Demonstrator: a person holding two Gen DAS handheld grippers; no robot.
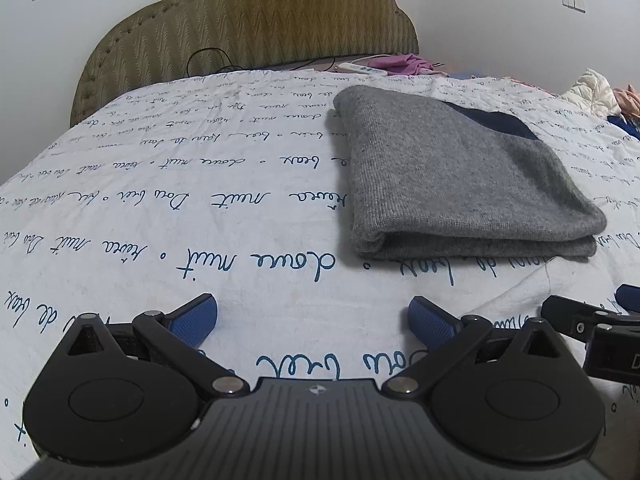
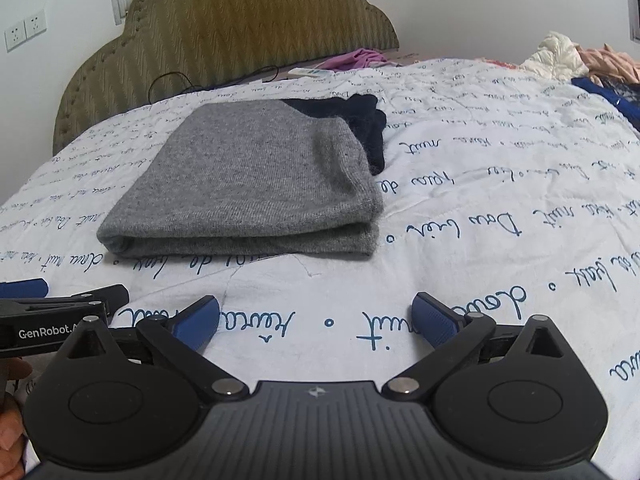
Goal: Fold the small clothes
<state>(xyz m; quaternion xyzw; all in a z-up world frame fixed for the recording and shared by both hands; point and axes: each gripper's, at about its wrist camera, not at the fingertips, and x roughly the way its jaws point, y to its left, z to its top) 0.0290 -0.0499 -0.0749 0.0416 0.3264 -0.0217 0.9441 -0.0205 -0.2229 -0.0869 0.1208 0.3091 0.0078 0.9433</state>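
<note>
Grey knit garment (image 1: 460, 176) lies folded flat on the script-printed bedsheet (image 1: 200, 200), a dark navy part (image 2: 352, 120) showing at its far edge; from the left wrist view it sits at about one o'clock, from the right wrist view at about eleven o'clock. Left gripper (image 1: 313, 320) hangs over bare sheet with its blue fingers (image 1: 194, 320) spread wide, holding nothing; right gripper (image 2: 316, 320) likewise has its fingers apart and empty, near the fold's front edge without touching it; an upholstered headboard (image 1: 248, 20) stands at twelve o'clock.
</note>
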